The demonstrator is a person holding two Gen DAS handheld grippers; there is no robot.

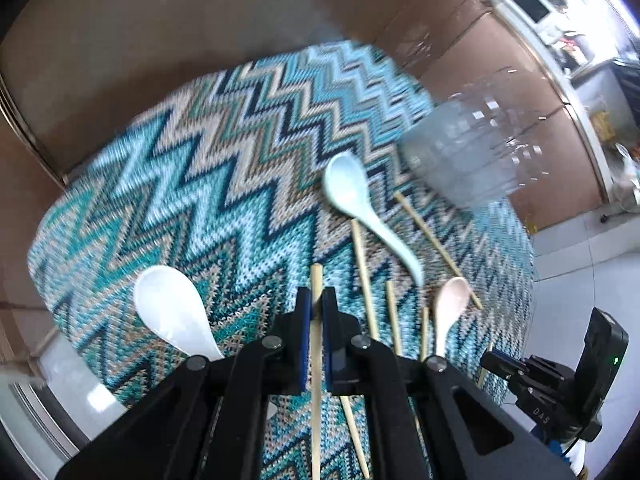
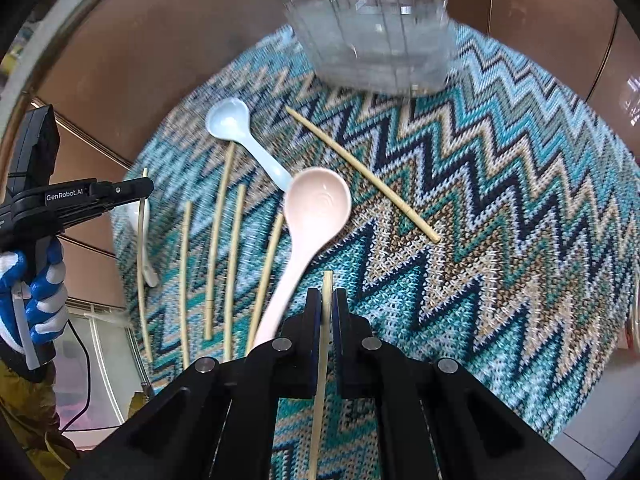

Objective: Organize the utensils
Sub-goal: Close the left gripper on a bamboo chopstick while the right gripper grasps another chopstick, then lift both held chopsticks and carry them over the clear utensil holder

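Note:
My left gripper [image 1: 316, 300] is shut on a bamboo chopstick [image 1: 317, 280], held above the zigzag mat [image 1: 180, 184]. My right gripper [image 2: 328, 300] is shut on another chopstick [image 2: 327, 284]. A white spoon [image 1: 172, 312], a light blue spoon [image 1: 360, 204] and a pink spoon [image 1: 450, 304] lie on the mat with several loose chopsticks [image 1: 364, 276]. In the right wrist view the pink spoon [image 2: 312, 216] and blue spoon [image 2: 240, 132] lie left of my right gripper. A clear glass holder [image 2: 372, 36] stands at the mat's far edge; it also shows in the left wrist view [image 1: 468, 152].
The mat covers a round brown table [image 1: 160, 40]. The left gripper [image 2: 80, 196] and gloved hand [image 2: 36, 288] show at the left of the right wrist view. A single chopstick [image 2: 360, 172] lies diagonally below the glass holder. Room clutter is at the far right [image 1: 560, 20].

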